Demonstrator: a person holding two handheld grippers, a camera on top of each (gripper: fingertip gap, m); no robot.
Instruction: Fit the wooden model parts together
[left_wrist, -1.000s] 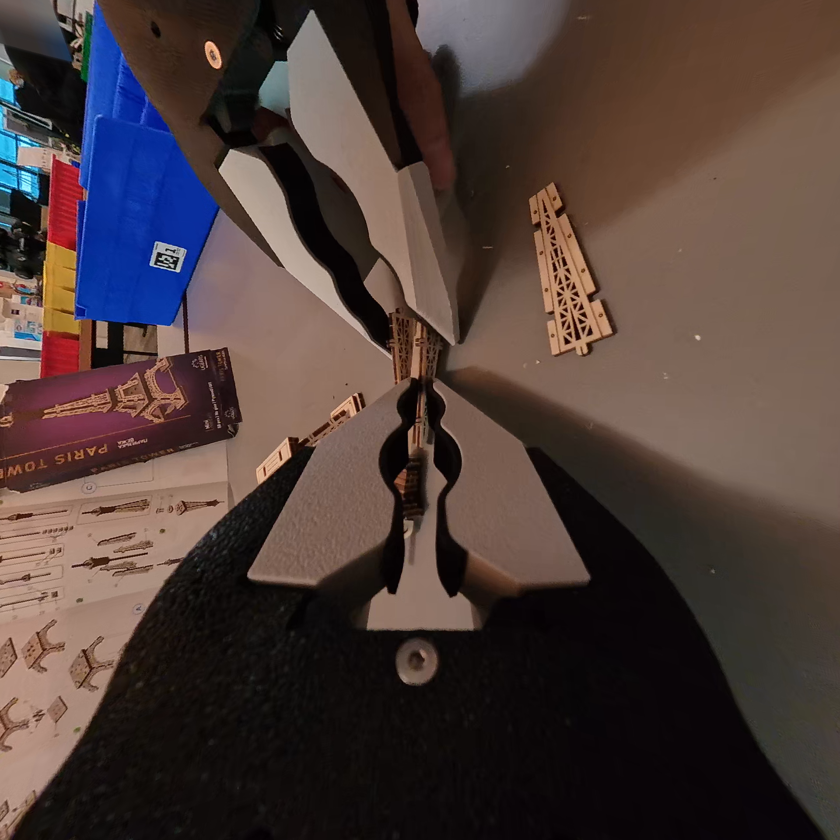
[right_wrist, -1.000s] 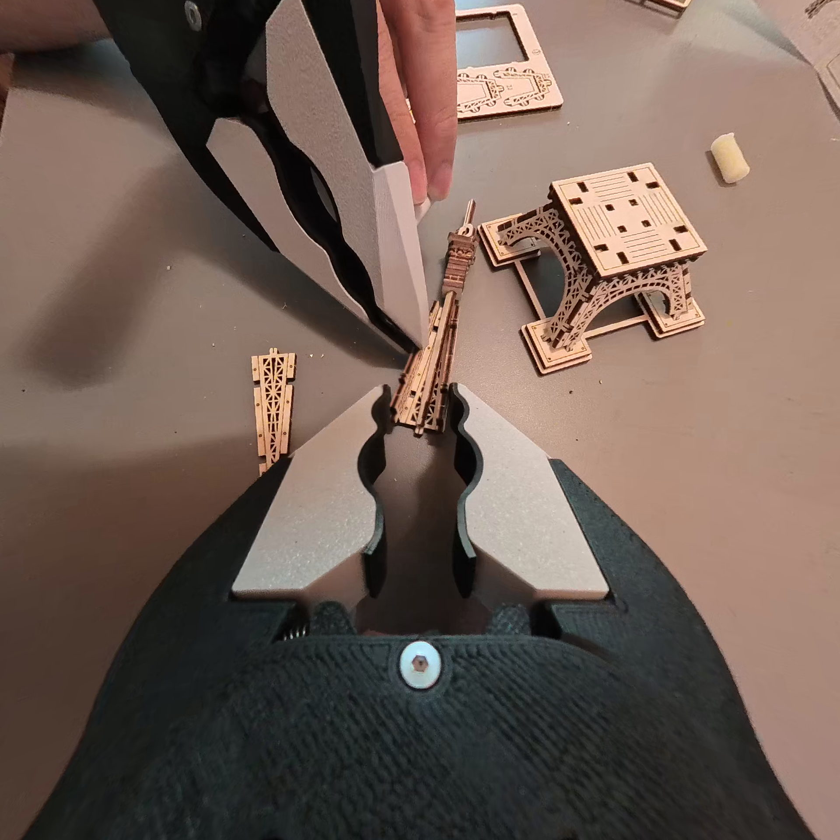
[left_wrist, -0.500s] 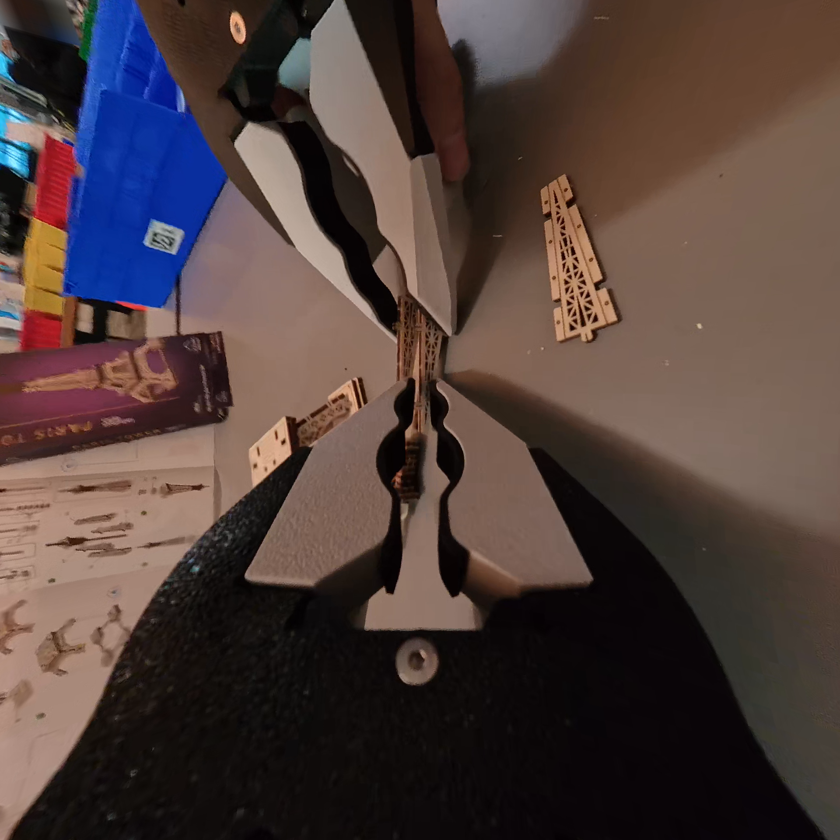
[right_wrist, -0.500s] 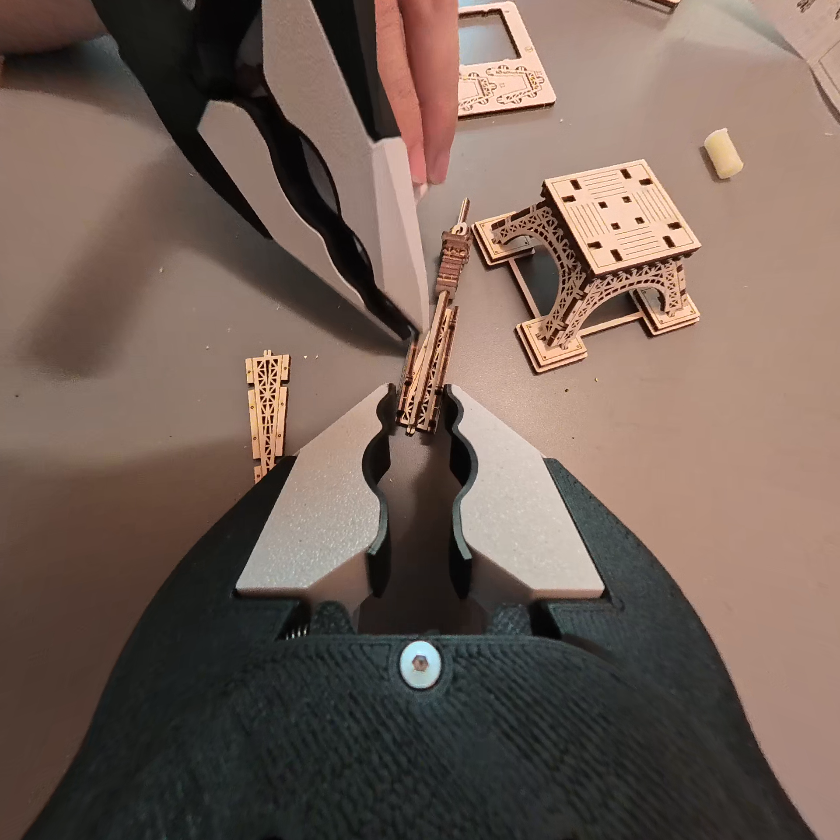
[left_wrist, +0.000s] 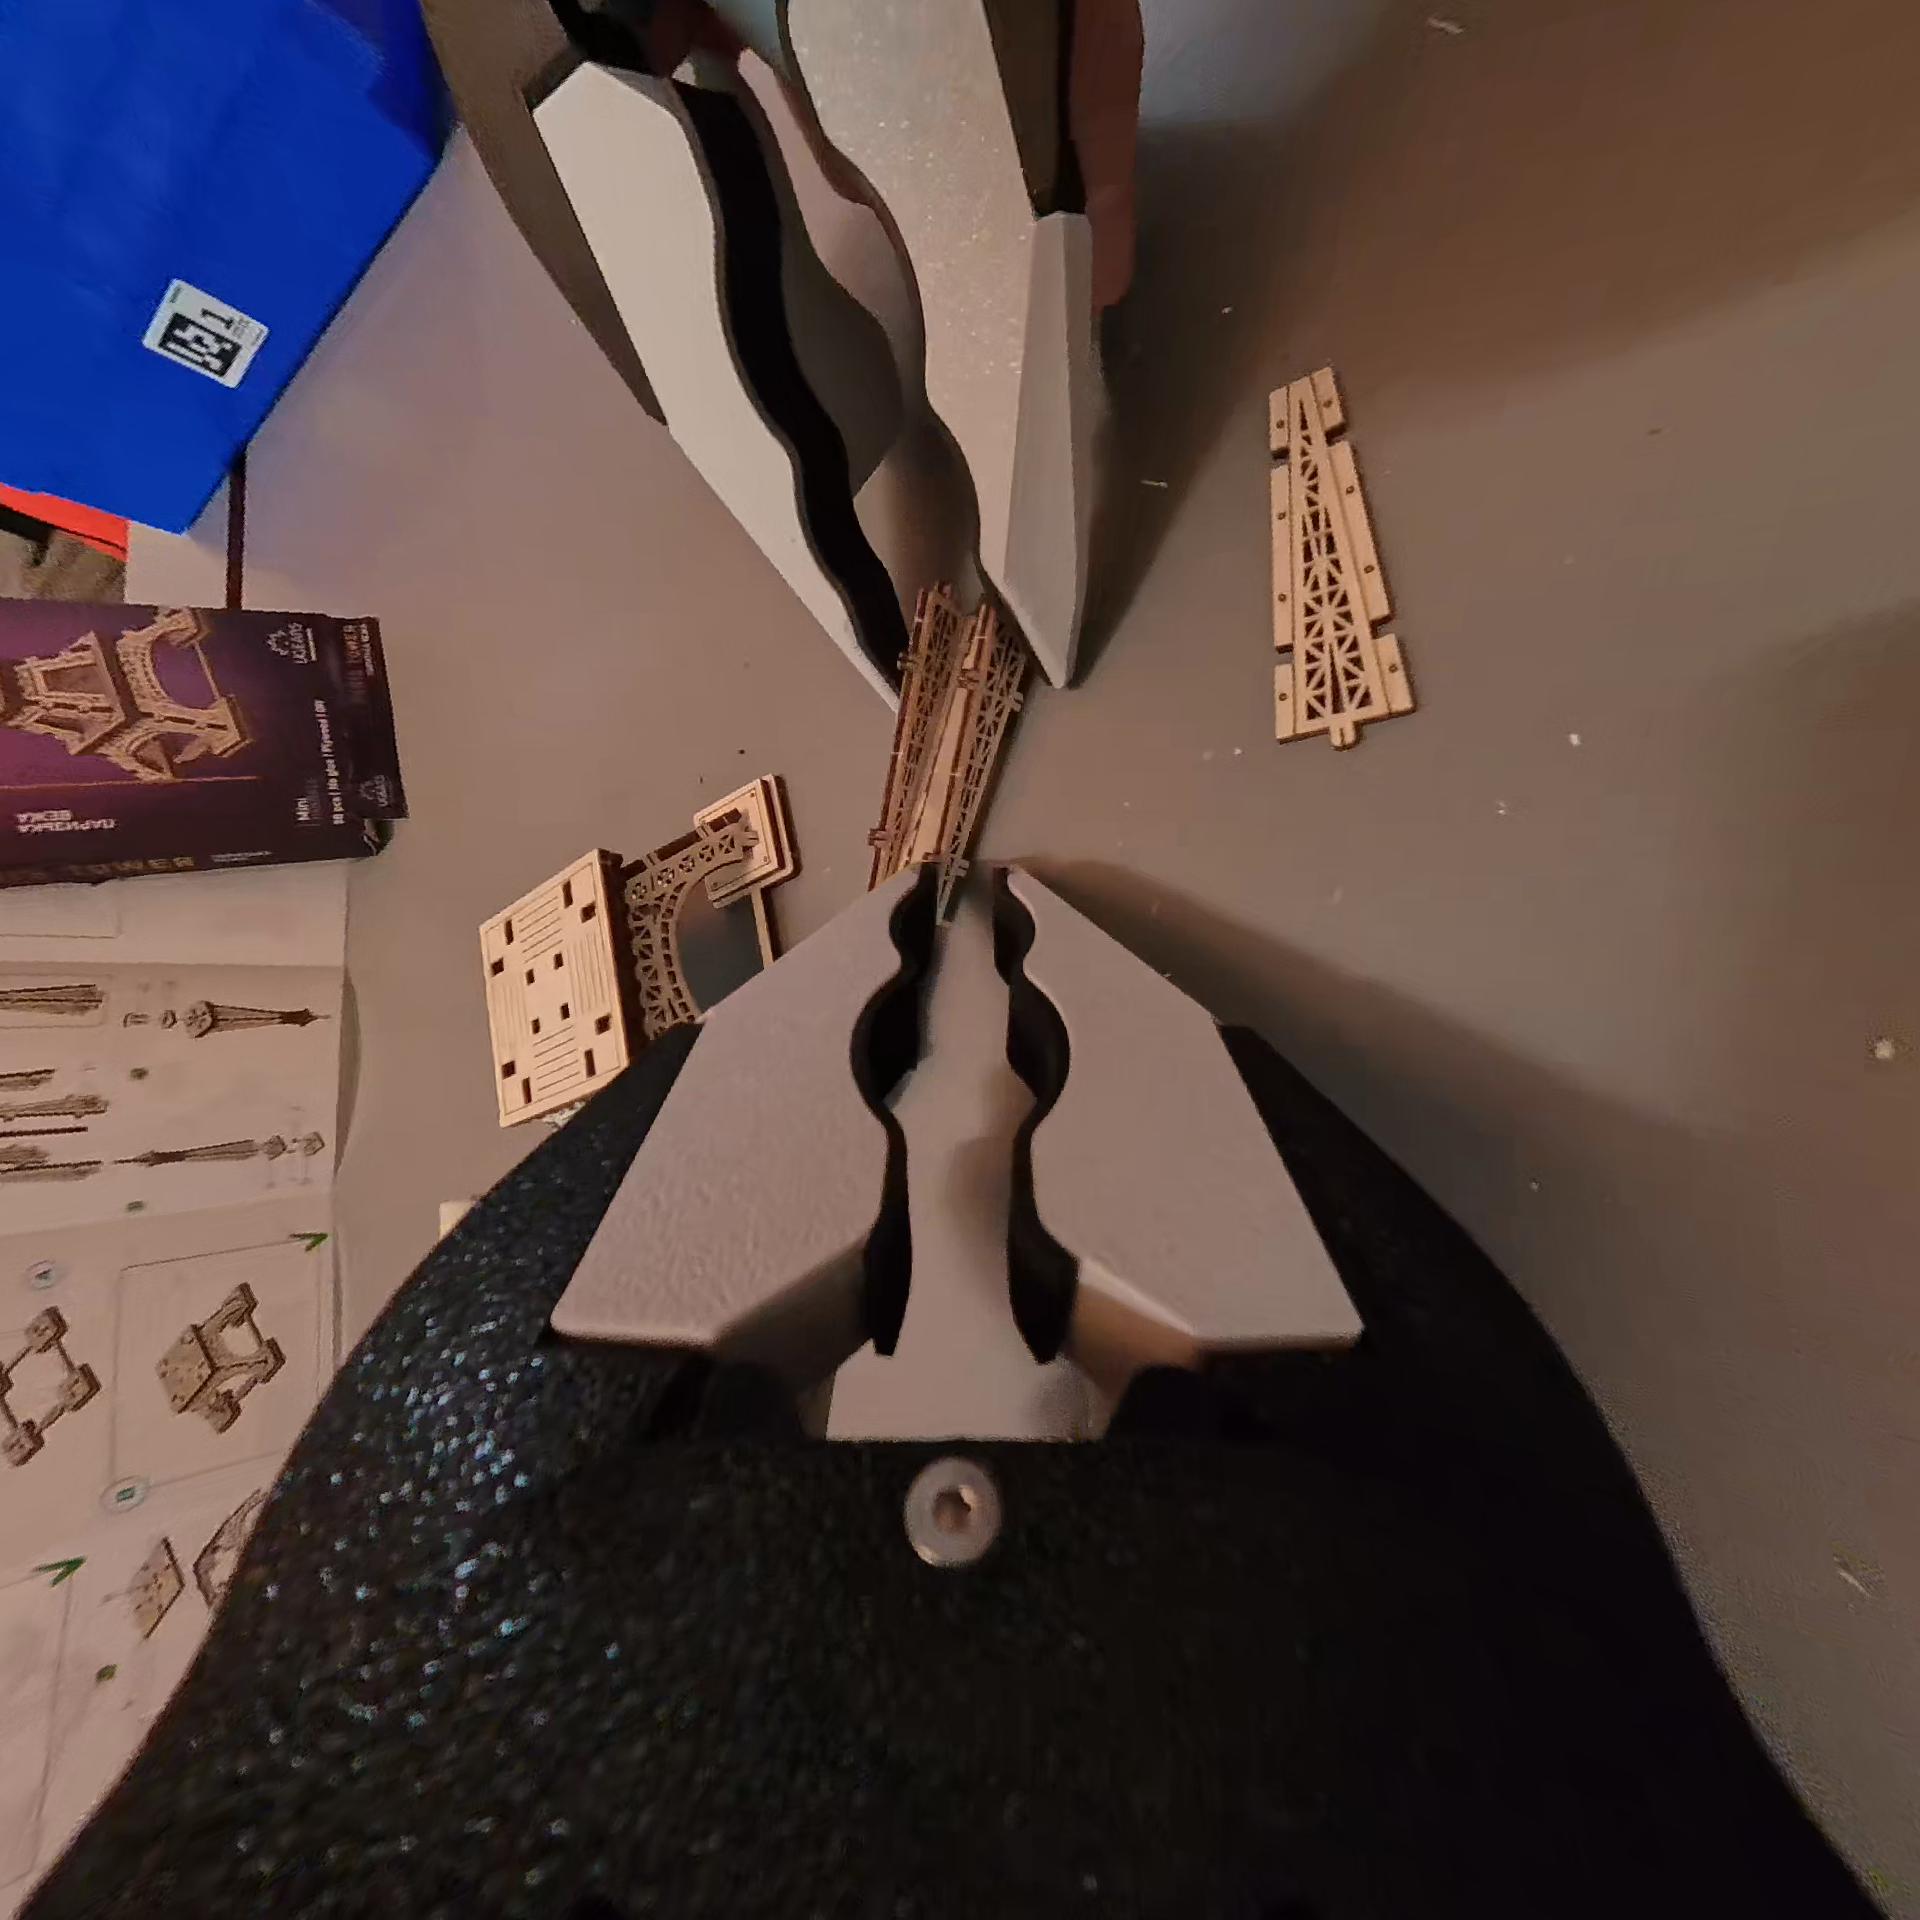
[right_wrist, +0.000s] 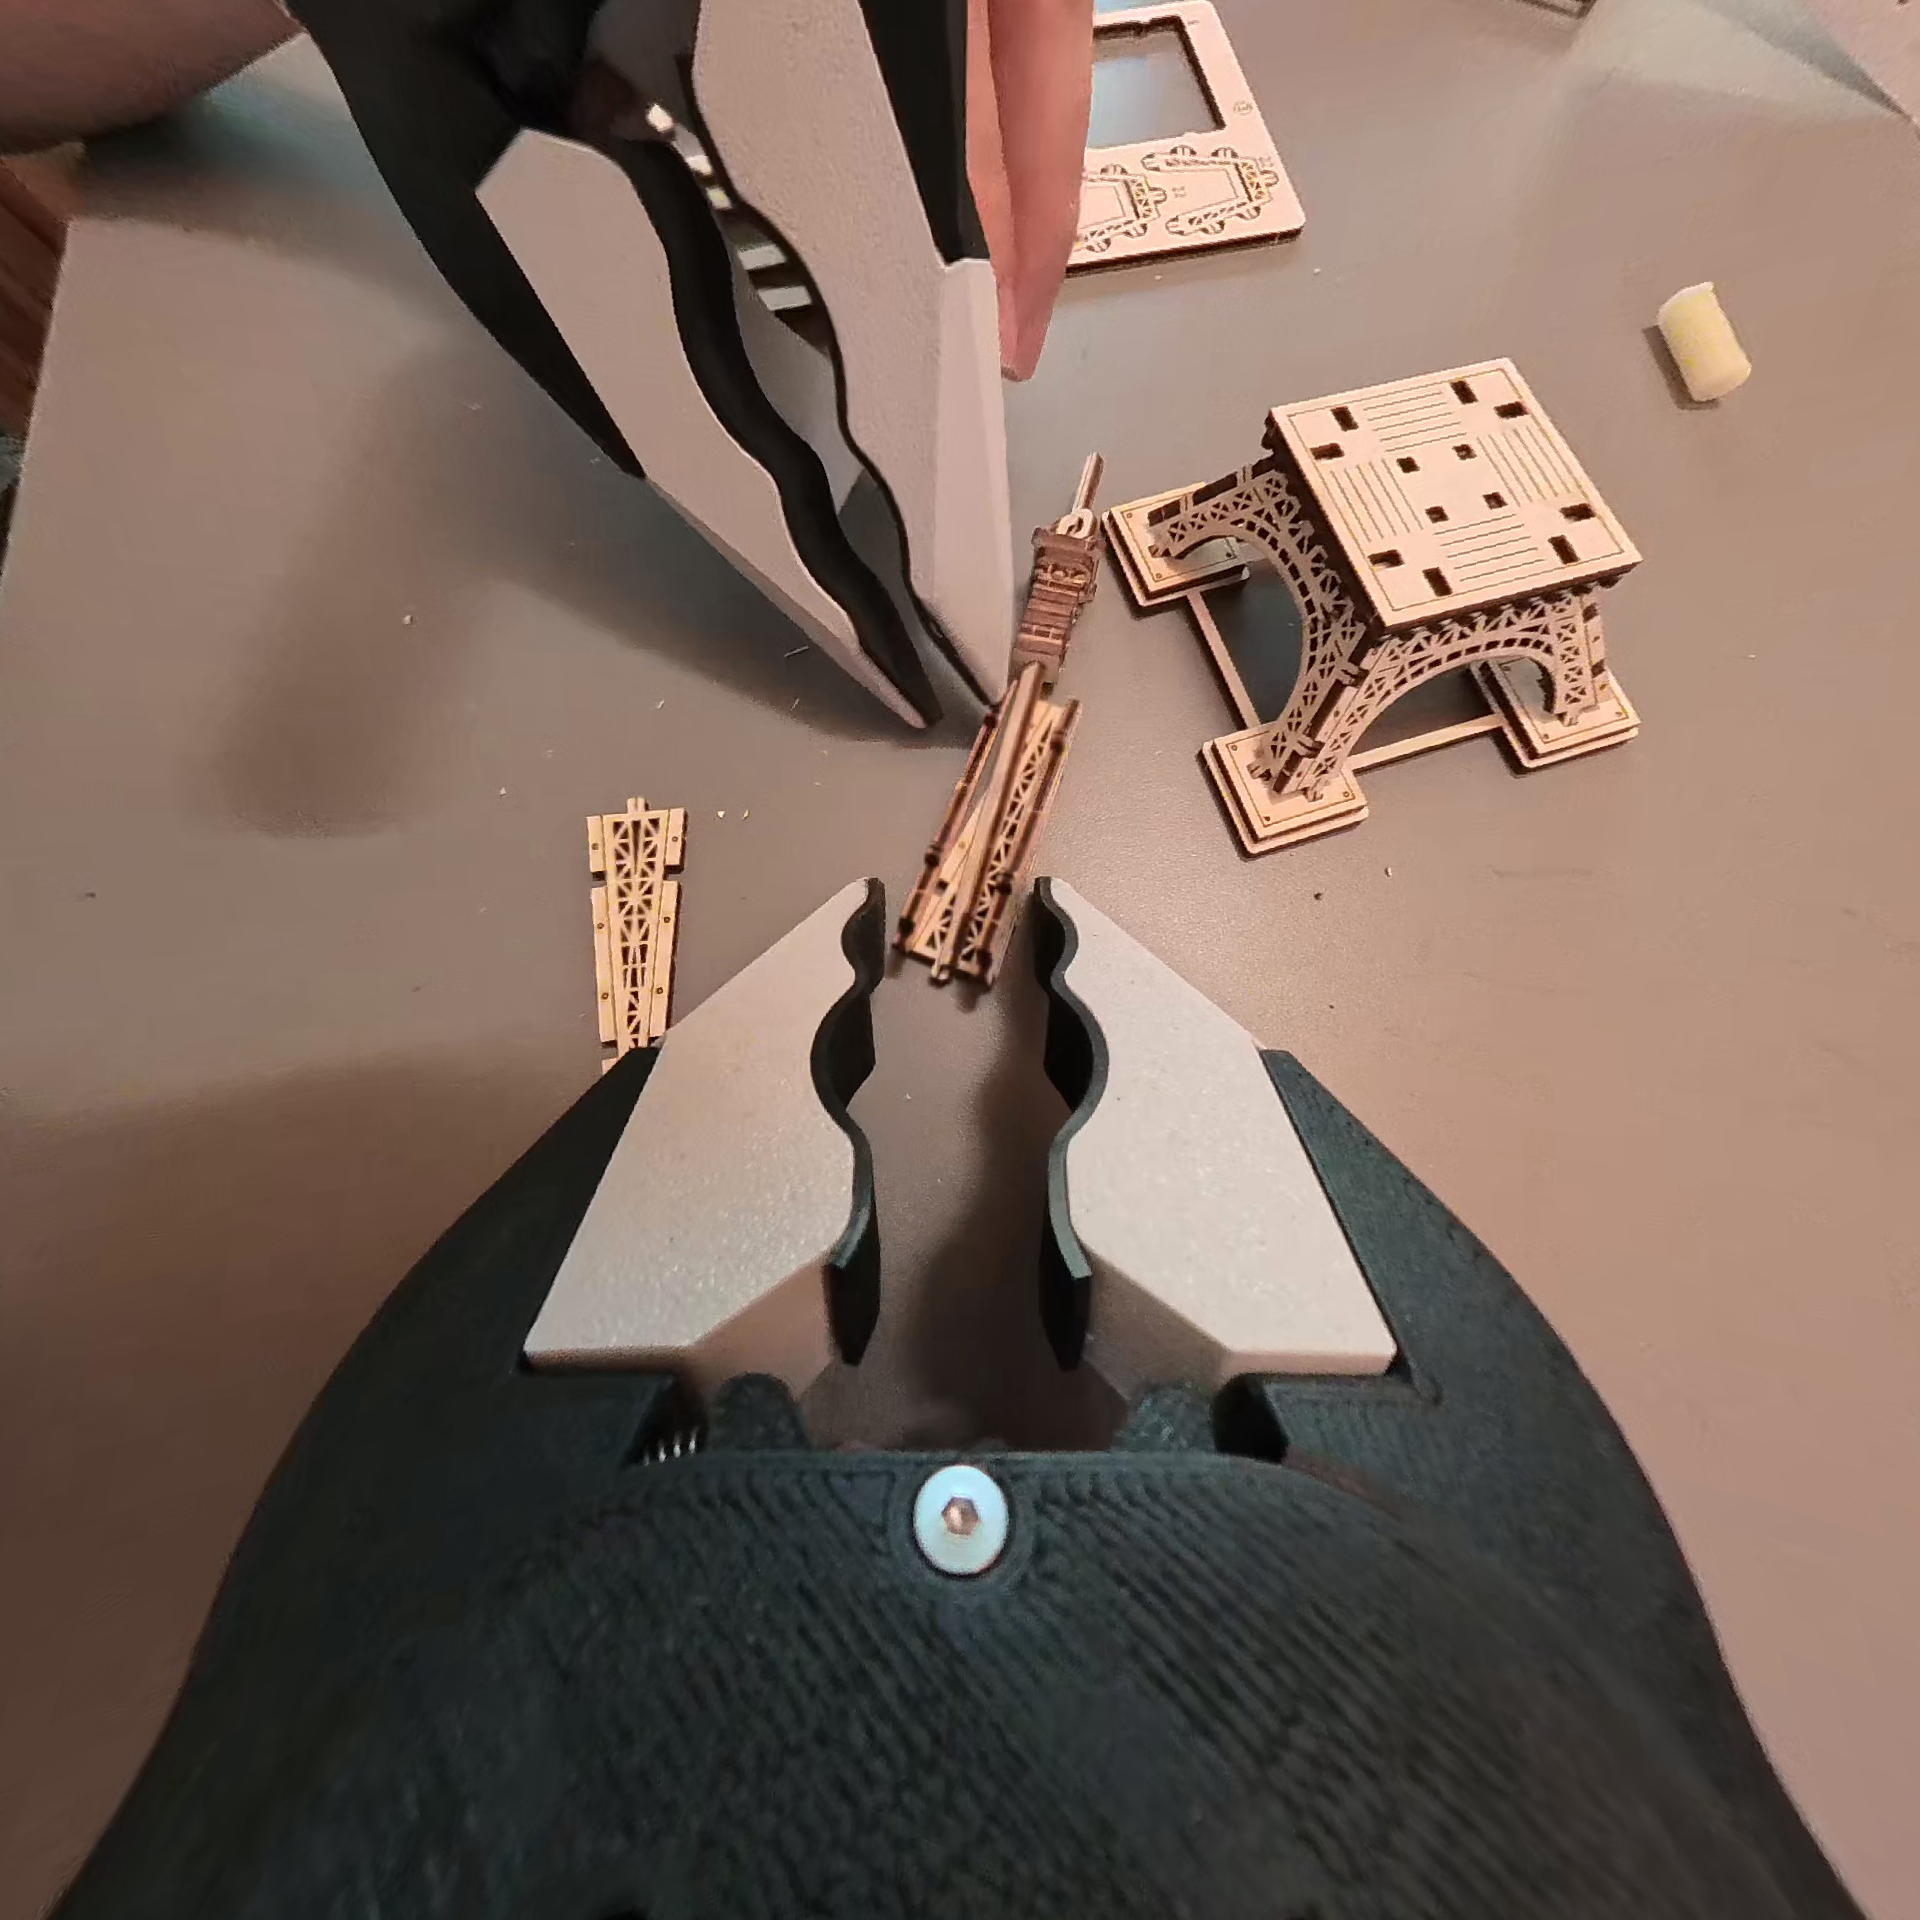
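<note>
On the grey tabletop (right_wrist: 1558, 1039), the wooden spire section (right_wrist: 997, 821) lies free between both parted grippers: left gripper (left_wrist: 961, 883) narrowly, right gripper (right_wrist: 956, 904) wider.

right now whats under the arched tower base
Under the tower base a thin wooden frame links its four foot pads on the table; the platform covers the rest.
</note>
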